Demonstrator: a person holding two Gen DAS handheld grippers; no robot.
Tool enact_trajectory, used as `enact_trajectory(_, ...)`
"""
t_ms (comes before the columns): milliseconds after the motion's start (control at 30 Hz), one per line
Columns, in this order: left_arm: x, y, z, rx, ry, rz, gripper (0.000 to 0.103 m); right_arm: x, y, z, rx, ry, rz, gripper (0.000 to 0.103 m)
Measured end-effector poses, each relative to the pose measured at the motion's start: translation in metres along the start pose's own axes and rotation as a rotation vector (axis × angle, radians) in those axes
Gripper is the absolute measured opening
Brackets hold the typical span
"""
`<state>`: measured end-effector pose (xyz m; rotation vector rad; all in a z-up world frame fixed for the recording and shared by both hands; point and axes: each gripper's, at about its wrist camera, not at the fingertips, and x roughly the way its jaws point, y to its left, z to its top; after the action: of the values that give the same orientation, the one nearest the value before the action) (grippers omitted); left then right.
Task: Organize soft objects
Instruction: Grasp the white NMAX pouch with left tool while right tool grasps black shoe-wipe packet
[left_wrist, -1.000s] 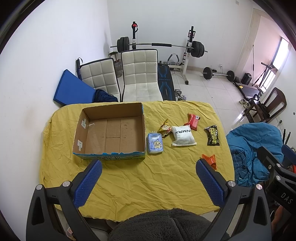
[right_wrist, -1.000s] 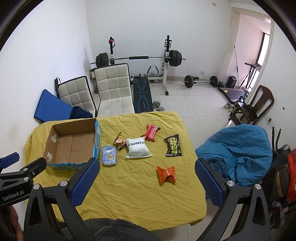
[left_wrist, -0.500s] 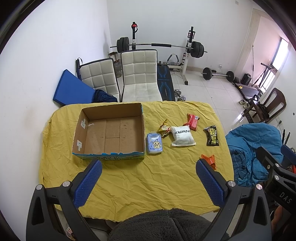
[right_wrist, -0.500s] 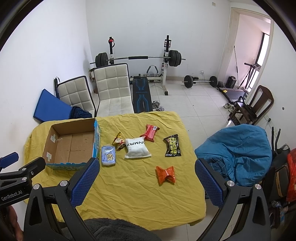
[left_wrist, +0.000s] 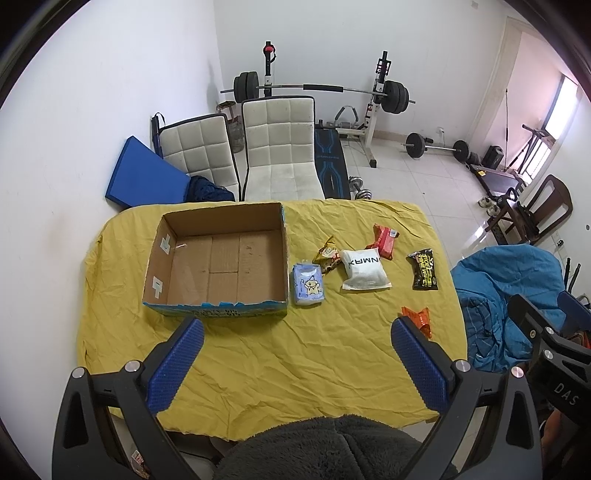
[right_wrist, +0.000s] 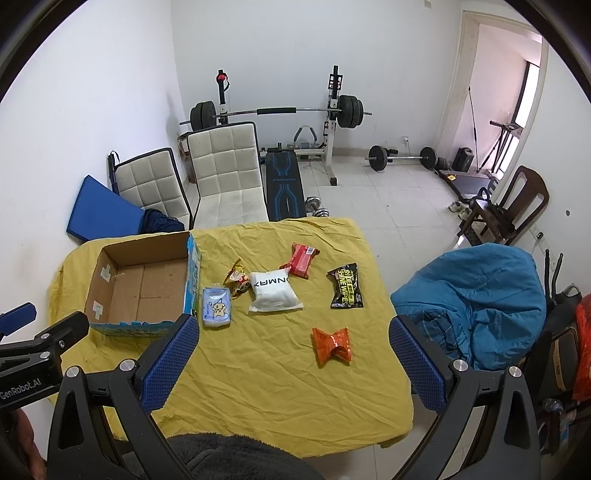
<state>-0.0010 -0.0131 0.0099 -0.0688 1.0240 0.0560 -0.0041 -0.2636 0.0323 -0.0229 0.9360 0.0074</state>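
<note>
An open cardboard box (left_wrist: 218, 266) (right_wrist: 144, 284) stands empty on the left of the yellow-covered table (left_wrist: 295, 354) (right_wrist: 273, 369). To its right lie a blue tissue pack (left_wrist: 308, 285) (right_wrist: 216, 307), a small yellow snack bag (left_wrist: 327, 253) (right_wrist: 237, 281), a white pouch (left_wrist: 364, 269) (right_wrist: 274, 291), a red packet (left_wrist: 384, 237) (right_wrist: 301, 259), a black packet (left_wrist: 423, 268) (right_wrist: 345, 286) and an orange wrapper (left_wrist: 419, 319) (right_wrist: 331, 345). My left gripper (left_wrist: 295, 363) and right gripper (right_wrist: 293, 363) are open, empty, high above the table's near edge.
Two white padded chairs (left_wrist: 279, 147) stand behind the table, with a blue mat (left_wrist: 144, 179) against the wall. A blue beanbag (right_wrist: 476, 302) sits at the table's right. A barbell rack (right_wrist: 277, 110) and a wooden chair (right_wrist: 517, 203) stand further back.
Both views have shifted very slightly; the table objects have not moved and both grippers stay open.
</note>
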Motion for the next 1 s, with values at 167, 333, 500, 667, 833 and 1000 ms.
enact_trajectory(167, 0.010, -0.003, 0.001, 0.003, 0.017, -0.002, 0.103, 0.030, -0.013, -0.001, 0.035, 0.049, 0.002, 0.103)
enact_trajectory(333, 0.039, -0.015, 0.015, 0.008, 0.037, -0.013, 0.103, 0.080, -0.048, 0.004, 0.084, 0.107, -0.039, 0.103)
enact_trajectory(500, 0.092, -0.034, 0.031, 0.028, 0.095, -0.028, 0.103, 0.166, -0.097, 0.013, 0.114, 0.217, -0.070, 0.103)
enact_trajectory(667, 0.184, -0.063, 0.048, 0.044, 0.251, -0.082, 0.103, 0.272, -0.138, 0.018, 0.107, 0.342, -0.089, 0.103)
enact_trajectory(833, 0.270, -0.093, 0.059, 0.050, 0.379, -0.101, 0.103, 0.373, -0.159, 0.020, 0.103, 0.449, -0.055, 0.103)
enact_trajectory(1000, 0.365, -0.118, 0.072, 0.018, 0.509, -0.123, 0.103, 0.470, -0.165, 0.019, 0.113, 0.537, -0.051, 0.103)
